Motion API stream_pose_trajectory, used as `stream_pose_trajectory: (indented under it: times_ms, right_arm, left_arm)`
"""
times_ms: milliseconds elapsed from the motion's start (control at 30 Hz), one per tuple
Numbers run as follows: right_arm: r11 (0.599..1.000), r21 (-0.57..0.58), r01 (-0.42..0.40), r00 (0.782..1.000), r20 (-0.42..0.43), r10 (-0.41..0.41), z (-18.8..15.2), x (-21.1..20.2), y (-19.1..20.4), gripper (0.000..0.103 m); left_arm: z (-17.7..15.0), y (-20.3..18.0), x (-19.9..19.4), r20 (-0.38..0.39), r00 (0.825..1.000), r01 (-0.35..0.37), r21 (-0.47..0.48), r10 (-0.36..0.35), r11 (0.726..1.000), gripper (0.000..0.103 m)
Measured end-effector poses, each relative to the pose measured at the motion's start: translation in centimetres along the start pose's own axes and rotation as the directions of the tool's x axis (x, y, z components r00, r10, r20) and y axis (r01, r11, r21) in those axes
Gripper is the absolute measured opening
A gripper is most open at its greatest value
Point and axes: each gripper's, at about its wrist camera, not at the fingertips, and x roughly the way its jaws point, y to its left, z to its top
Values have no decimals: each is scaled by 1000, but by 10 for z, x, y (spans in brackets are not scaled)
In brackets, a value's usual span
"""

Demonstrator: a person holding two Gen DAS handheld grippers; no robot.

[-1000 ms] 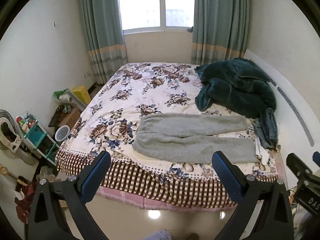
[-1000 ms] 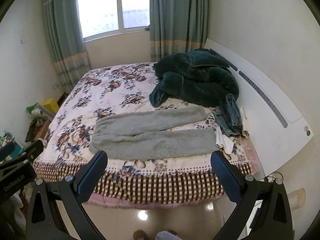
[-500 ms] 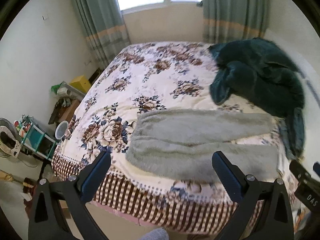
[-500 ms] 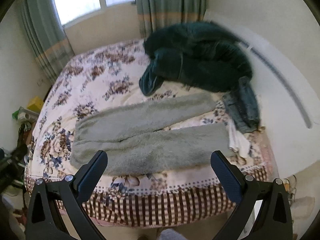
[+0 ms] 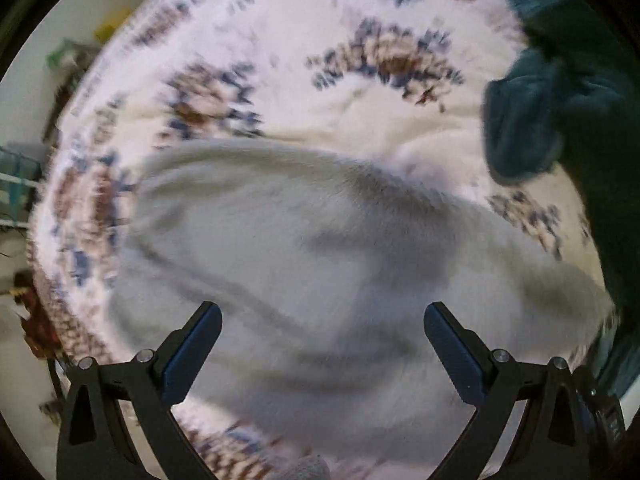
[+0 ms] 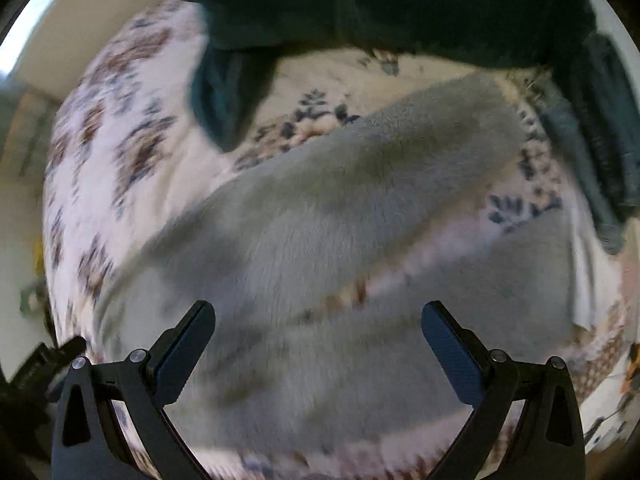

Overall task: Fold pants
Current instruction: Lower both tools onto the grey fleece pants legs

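Pants [image 5: 312, 264]: pale grey, fuzzy pile, plain, no print; darker grey in the creases. Same grey in right wrist view [image 6: 328, 232].
Bedsheet [image 5: 360, 128]: white ground, floral pattern, brown-red blooms with blue-navy leaves; brown-and-white check band along near edge [image 5: 60, 320].
Blanket [image 5: 560, 92]: deep teal-green, plush, plain.
Denim garment [image 6: 592, 152]: blue-grey, beside the far leg end.
White cloth [image 6: 588, 280]: plain.
Left gripper [image 5: 322, 332] and right gripper [image 6: 318, 330]: black frames, dark blue pads.
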Motion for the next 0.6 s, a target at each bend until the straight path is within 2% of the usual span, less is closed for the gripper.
stream_pose_trajectory:
  times_ms: [100, 200, 267, 333, 400, 467, 600]
  right_arm:
    - [995, 97, 5, 1000, -30, -2, 66, 76, -8, 103]
    - [982, 188, -5, 998, -65, 18, 97, 130, -15, 103]
    - [974, 229, 1, 996, -84, 18, 100, 150, -21, 103]
    - [962, 273, 9, 994, -105, 20, 118, 180, -27, 103]
    - [954, 298, 18, 993, -118, 18, 119, 194, -32, 103]
    - [947, 318, 39, 992, -130, 3, 133, 215, -36, 103]
    - [928, 364, 78, 986, -165, -18, 146, 243, -41, 103]
  left_arm:
    - [41, -12, 55, -86, 996, 12, -72, -18, 997, 103]
    - [78, -18, 101, -157, 986, 30, -168, -57, 985, 103]
    - [98, -18, 124, -191, 978, 36, -232, -82, 972, 103]
    - [109, -17, 138, -216, 974, 14, -265, -73, 964, 103]
    - [114, -20, 144, -225, 973, -12, -258, -48, 966, 103]
    - [116, -26, 149, -237, 971, -69, -227, 14, 971, 103]
    - [112, -32, 147, -251, 967, -98, -216, 42, 971, 103]
